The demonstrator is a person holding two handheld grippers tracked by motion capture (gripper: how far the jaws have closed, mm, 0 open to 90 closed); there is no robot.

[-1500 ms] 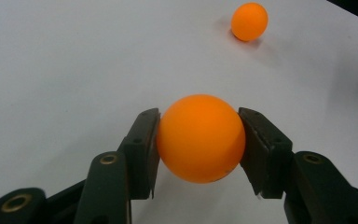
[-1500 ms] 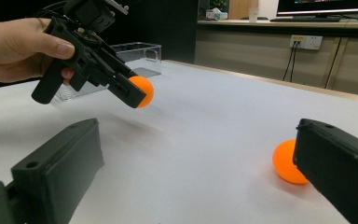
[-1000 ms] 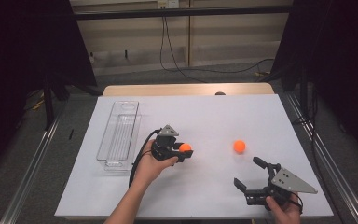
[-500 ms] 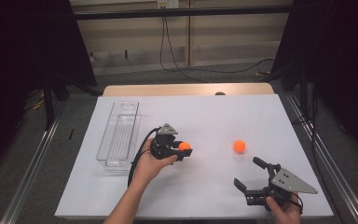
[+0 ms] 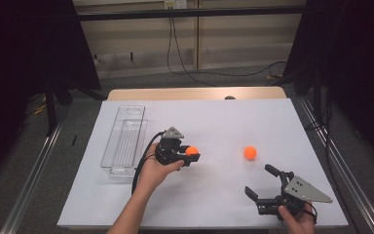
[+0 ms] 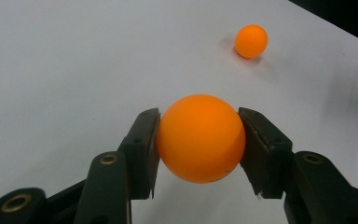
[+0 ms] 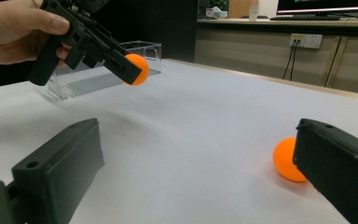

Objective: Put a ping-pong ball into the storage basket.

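A clear plastic tray is lying just beside the left hand-held gripper on the white worktop, while a second orange ball is resting well apart, in open room ahead of the right hand-held gripper, whose jaws are gaping with nothing between them. The left hand-held gripper is clenching a smooth, round orange ball above the worktop, clear of every edge.

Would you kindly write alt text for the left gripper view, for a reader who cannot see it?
Two black jaws of the left gripper clamp an orange ball from either side, holding it above a white table. A second orange ball rests on the table farther off, toward the upper right.
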